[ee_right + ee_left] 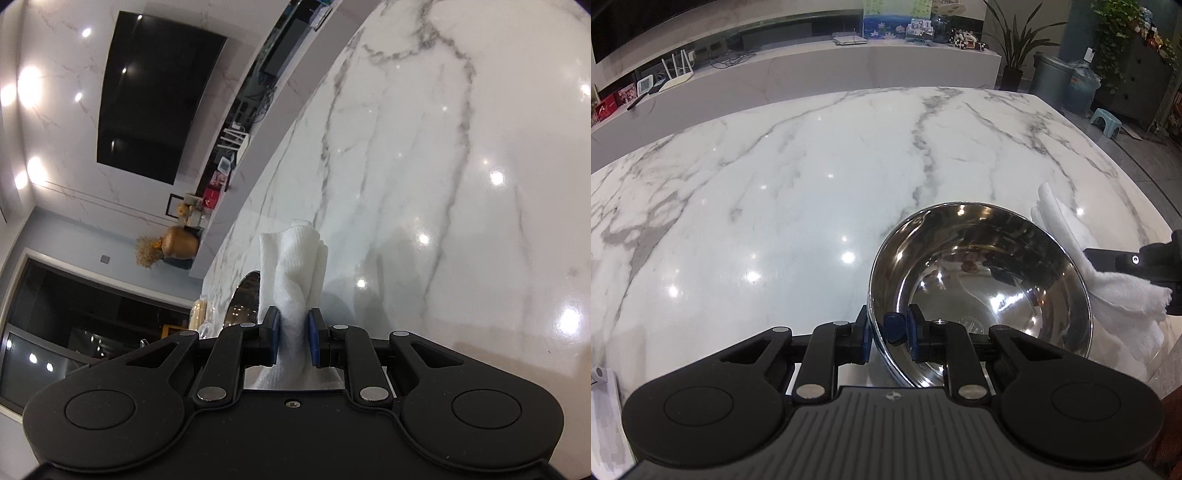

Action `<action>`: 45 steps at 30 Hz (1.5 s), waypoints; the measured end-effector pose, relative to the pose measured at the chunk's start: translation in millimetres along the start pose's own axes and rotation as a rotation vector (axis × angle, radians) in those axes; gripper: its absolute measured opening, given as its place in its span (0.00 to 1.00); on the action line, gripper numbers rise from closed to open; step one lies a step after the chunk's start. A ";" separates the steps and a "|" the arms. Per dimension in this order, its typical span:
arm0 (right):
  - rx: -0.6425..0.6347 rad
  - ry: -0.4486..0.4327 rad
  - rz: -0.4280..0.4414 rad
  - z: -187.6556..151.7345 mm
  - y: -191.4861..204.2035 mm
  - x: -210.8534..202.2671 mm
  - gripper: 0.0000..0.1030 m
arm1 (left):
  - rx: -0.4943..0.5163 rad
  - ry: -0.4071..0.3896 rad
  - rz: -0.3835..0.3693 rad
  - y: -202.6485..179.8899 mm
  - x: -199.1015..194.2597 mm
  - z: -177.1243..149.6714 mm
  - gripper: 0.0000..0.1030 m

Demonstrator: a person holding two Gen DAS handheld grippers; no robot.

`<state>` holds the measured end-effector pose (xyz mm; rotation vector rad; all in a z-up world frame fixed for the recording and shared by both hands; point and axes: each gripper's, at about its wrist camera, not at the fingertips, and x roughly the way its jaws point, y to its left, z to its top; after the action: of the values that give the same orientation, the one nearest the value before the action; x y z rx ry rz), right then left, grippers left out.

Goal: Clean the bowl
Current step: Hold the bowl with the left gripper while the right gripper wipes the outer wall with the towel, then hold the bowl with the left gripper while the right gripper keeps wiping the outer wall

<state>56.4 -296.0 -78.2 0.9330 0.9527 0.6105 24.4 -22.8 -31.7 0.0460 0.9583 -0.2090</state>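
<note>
Now the bowl (979,295) sits tilted on the marble table (775,184), mouth open toward the right gripper (293,341), which hangs just beside its far rim. That gripper is clamped narrow on a white cloth (295,266). The left gripper (888,338) pinches the near rim, 1 pad inside and 1 outside, jaws nearly closed.
</note>
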 end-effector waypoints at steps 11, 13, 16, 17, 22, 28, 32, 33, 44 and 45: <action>-0.038 0.063 -0.117 -8.9 -3.1 9.6 0.15 | 0.000 0.002 0.005 -0.8 0.9 0.6 0.18; -0.046 0.083 -0.142 -11.6 -3.5 15.5 0.15 | -0.001 0.003 0.004 -1.6 -0.1 0.6 0.18; -0.062 0.104 -0.166 -16.0 -3.4 21.6 0.15 | -0.006 0.006 -0.003 -1.7 -0.2 0.0 0.19; -0.069 0.110 -0.174 -17.5 -3.0 23.7 0.15 | -0.009 0.006 -0.004 -1.1 -0.2 -0.4 0.20; -0.086 0.107 -0.187 -19.4 1.2 25.5 0.15 | -0.058 0.034 -0.022 1.3 -3.0 -4.3 0.33; -0.091 0.110 -0.186 -19.9 4.9 24.9 0.15 | -0.085 0.065 -0.056 0.4 -9.8 -10.4 0.39; -0.098 0.112 -0.190 -20.0 5.7 24.3 0.15 | -0.074 0.051 -0.039 1.3 -12.6 -10.1 0.29; -0.100 0.111 -0.192 -19.7 6.1 23.7 0.15 | -0.069 0.050 -0.036 1.8 -13.0 -9.9 0.25; -0.061 -0.025 -0.094 -7.7 7.5 -1.8 0.15 | -0.080 0.000 -0.014 15.1 -15.6 -3.4 0.09; -0.052 -0.033 -0.072 -6.9 7.4 -3.8 0.15 | -0.081 -0.001 -0.015 15.2 -15.8 -3.0 0.09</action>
<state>48.3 -292.7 -72.0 0.8567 0.9325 0.5548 16.2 -5.1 -21.4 -0.0354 0.9657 -0.1835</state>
